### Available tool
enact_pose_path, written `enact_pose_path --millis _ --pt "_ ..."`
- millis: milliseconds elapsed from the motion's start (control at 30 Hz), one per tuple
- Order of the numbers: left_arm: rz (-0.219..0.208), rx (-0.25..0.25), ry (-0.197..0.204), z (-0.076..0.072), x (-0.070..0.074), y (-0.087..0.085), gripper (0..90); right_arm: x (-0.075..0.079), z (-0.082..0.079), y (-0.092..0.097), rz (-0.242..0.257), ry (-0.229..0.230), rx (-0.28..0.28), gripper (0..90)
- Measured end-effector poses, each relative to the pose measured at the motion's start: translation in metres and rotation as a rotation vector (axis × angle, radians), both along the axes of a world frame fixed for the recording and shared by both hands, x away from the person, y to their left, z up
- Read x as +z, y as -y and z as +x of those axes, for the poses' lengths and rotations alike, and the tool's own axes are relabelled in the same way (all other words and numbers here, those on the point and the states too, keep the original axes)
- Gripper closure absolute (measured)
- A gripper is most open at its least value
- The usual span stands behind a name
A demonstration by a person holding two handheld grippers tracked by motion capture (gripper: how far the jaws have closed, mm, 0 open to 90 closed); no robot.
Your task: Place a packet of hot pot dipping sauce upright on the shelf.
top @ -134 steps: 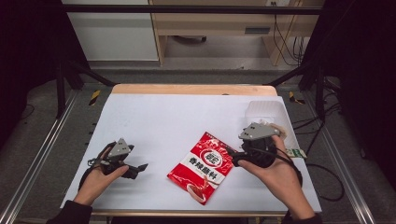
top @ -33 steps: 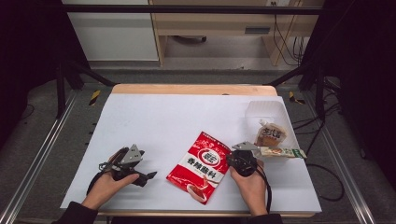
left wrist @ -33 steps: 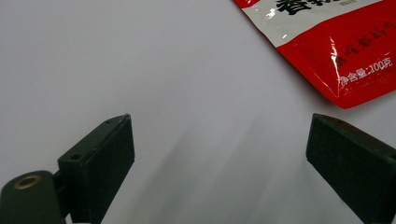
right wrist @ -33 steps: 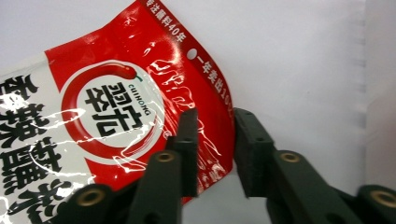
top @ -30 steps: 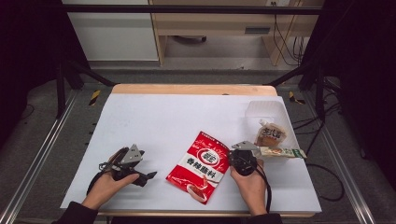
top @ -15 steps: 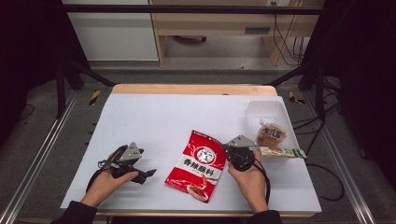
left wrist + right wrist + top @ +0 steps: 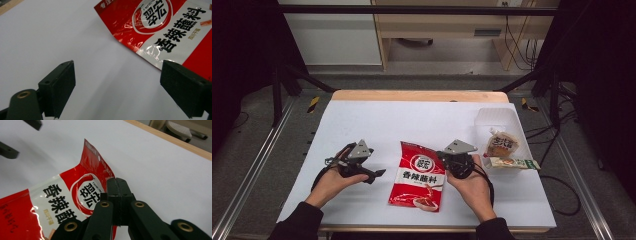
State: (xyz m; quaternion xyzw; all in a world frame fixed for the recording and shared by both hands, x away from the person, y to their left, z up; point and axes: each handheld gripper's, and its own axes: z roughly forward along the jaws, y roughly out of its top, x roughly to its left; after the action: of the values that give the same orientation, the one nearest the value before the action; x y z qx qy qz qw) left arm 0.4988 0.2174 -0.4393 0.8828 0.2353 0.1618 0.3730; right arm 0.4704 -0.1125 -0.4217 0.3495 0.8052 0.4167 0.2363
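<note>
Between both grippers | red sachet (image 7: pixel 419 175) edge in right gripper (image 7: pixel 116 182) jaws

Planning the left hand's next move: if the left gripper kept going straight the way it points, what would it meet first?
Probably the glossy red and white seasoning pouch, just beyond the open left gripper; depth is uncertain.

The person is wearing dark sleeves that are showing at both wrists at the near edge of the high view. The left claw (image 7: pixel 379 173) is carrying a grey three-cornered plate on its black body, and a black cable is looping from it. The right claw (image 7: pixel 443 156) is bearing the same grey plate, with a black cable curling beside the hand. In the gripper views, the jaws are showing as matt black blocks with brass-coloured rivets at their pivots.
</note>
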Motion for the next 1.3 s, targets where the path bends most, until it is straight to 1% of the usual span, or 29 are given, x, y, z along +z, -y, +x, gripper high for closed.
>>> enact_pose_path --millis 100,167,267,300,400,467,533,567,600,667,700,733,767,800,833,867,900,933,967,1000,1067,1200,1300 --pt "0.015 -0.01 0.005 0.007 0.001 0.006 13.1 0.003 -0.001 -0.007 -0.005 0.011 0.036 90.0" --pt "0.027 -0.019 -0.002 0.012 0.0 0.008 13.3 0.005 -0.002 -0.01 -0.006 0.015 0.054 90.0" --pt "0.021 -0.021 -0.007 0.019 -0.003 0.012 15.2 0.007 -0.003 -0.012 -0.003 0.023 0.079 90.0" --pt "0.026 -0.021 -0.01 0.021 -0.004 0.014 16.2 0.008 -0.004 -0.013 0.001 0.023 0.084 90.0" --pt "0.047 -0.027 -0.021 0.028 -0.008 0.02 16.4 0.009 -0.005 -0.014 -0.008 0.027 0.105 90.0" --pt "0.038 -0.034 -0.023 0.031 -0.009 0.024 17.7 0.009 -0.005 -0.015 -0.006 0.027 0.113 90.0" --pt "0.048 -0.044 -0.014 0.035 -0.009 0.028 18.3 0.01 -0.007 -0.015 -0.005 0.029 0.122 90.0" --pt "0.041 -0.043 -0.014 0.037 -0.008 0.029 18.5 0.01 -0.008 -0.016 -0.002 0.028 0.124 90.0" --pt "0.025 -0.044 -0.018 0.04 -0.009 0.031 18.9 0.01 -0.008 -0.016 -0.004 0.03 0.133 90.0" --pt "0.025 -0.042 -0.016 0.043 -0.009 0.033 19.9 0.011 -0.01 -0.018 -0.003 0.03 0.141 90.0" --pt "0.024 -0.05 -0.01 0.045 -0.01 0.034 21.1 0.011 -0.011 -0.019 -0.002 0.027 0.144 90.0" --pt "0.014 -0.047 -0.009 0.046 -0.011 0.035 23.3 0.012 -0.011 -0.02 -0.002 0.032 0.151 90.0" --pt "0.023 -0.049 -0.01 0.047 -0.011 0.036 23.8 0.012 -0.012 -0.021 -0.001 0.033 0.157 90.0" --pt "0.023 -0.045 -0.003 0.047 -0.011 0.036 24.6 0.013 -0.012 -0.022 -0.003 0.033 0.164 90.0" --pt "0.025 -0.051 0.006 0.047 -0.011 0.037 28.9 0.013 -0.013 -0.022 -0.004 0.033 0.166 90.0" --pt "0.018 -0.061 0.003 0.047 -0.011 0.038 34.1 0.014 -0.013 -0.023 -0.003 0.033 0.168 90.0" --pt "0.007 -0.064 0.0 0.047 -0.011 0.038 35.0 0.014 -0.013 -0.024 -0.001 0.037 0.175 90.0" --pt "0.01 -0.074 0.004 0.047 -0.011 0.039 36.9 0.015 -0.013 -0.025 0.0 0.035 0.176 90.0" --pt "0.013 -0.076 0.006 0.047 -0.01 0.039 40.8 0.015 -0.013 -0.025 -0.001 0.036 0.177 90.0" --pt "0.009 -0.075 0.008 0.047 -0.01 0.039 41.6 0.015 -0.013 -0.026 -0.003 0.037 0.179 90.0" --pt "0.002 -0.079 0.008 0.046 -0.009 0.039 45.9 0.016 -0.013 -0.027 -0.006 0.035 0.183 90.0" --pt "0.031 -0.088 0.016 0.046 -0.008 0.04 54.1 0.017 -0.013 -0.027 -0.009 0.034 0.189 90.0" --pt "0.039 -0.089 0.009 0.046 -0.006 0.039 63.8 0.017 -0.013 -0.026 -0.014 0.031 0.189 90.0"
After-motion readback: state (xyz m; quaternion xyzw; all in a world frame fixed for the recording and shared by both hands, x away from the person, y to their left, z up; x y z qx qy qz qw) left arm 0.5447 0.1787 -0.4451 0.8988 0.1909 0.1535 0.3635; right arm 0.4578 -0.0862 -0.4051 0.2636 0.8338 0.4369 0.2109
